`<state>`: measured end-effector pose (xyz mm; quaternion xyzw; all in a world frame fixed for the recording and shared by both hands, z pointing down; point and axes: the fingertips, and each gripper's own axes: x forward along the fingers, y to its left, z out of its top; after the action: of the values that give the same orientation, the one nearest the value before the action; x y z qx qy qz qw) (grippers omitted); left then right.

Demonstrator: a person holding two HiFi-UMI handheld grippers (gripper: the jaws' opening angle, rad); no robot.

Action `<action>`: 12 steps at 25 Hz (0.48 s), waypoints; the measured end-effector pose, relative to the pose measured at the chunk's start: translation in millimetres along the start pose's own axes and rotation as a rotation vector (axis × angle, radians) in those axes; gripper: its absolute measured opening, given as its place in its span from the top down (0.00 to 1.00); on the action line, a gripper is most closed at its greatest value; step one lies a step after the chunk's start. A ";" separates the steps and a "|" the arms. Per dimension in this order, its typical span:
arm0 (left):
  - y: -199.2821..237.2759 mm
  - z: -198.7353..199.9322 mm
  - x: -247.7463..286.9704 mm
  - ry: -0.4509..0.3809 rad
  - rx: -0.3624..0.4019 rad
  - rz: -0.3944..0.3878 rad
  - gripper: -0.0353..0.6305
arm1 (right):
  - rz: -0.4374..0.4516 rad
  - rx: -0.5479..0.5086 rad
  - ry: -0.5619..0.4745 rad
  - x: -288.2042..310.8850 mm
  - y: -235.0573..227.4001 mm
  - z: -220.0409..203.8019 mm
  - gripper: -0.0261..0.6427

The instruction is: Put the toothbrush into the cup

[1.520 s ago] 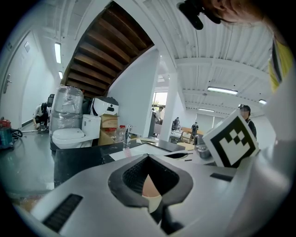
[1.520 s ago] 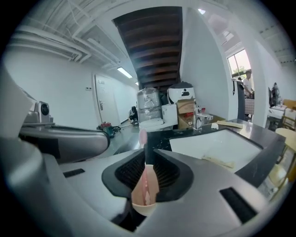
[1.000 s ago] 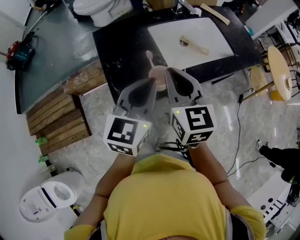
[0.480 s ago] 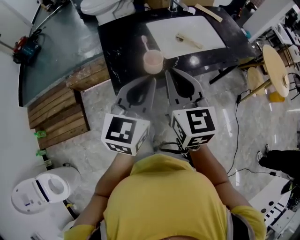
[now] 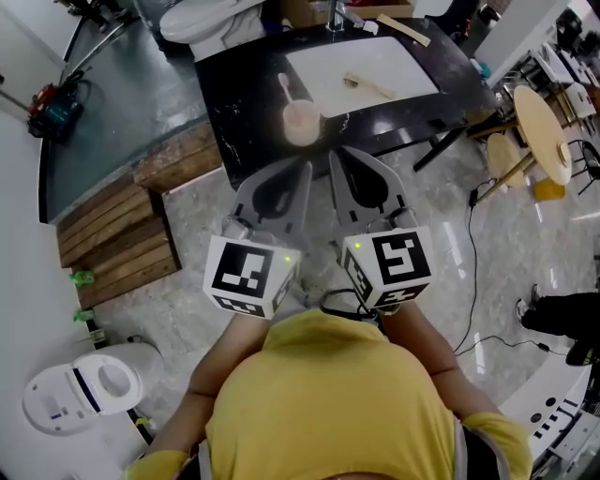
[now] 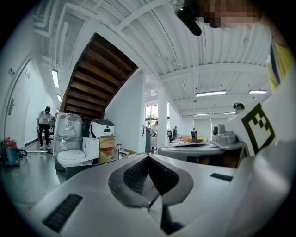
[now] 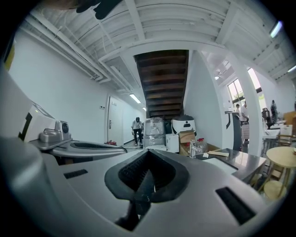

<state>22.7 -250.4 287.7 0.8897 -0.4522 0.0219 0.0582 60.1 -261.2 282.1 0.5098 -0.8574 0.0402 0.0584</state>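
Observation:
In the head view a pink cup stands on the black counter, left of the white sink. The toothbrush stands inside the cup, and its handle leans out to the upper left. My left gripper and right gripper are side by side in front of the counter, short of the cup and clear of it. Both are shut with nothing between the jaws. The left gripper view and the right gripper view look level across the room. Neither one shows the cup.
A wooden brush lies in the sink, with a faucet behind it. A wooden pallet lies on the floor at left and a toilet stands at lower left. A round wooden table and floor cables are at right.
Both grippers have drawn back from the counter together and risen a little. The cup with the toothbrush now sits farther off, clear of the jaw tips.

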 end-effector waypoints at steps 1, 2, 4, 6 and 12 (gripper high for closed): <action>0.0 0.0 -2.2 0.000 0.002 -0.004 0.93 | -0.001 0.000 0.002 -0.7 3.3 -0.5 0.94; 0.6 -0.4 -4.2 0.001 0.001 -0.007 0.93 | 0.000 0.000 0.007 -0.9 6.8 -2.1 0.94; 2.4 -2.7 -8.1 0.007 -0.005 -0.009 0.93 | 0.000 0.009 0.017 -1.2 13.2 -6.2 0.94; 3.0 -4.4 -11.1 0.012 -0.008 -0.013 0.93 | -0.004 0.018 0.017 -2.8 17.0 -7.6 0.94; 2.4 -3.9 -16.7 0.000 -0.010 -0.021 0.93 | -0.020 0.023 0.012 -6.4 21.2 -10.3 0.94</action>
<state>11.0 -237.9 290.3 0.8942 -0.4429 0.0192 0.0631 45.1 -244.2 291.2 0.5189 -0.8512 0.0525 0.0581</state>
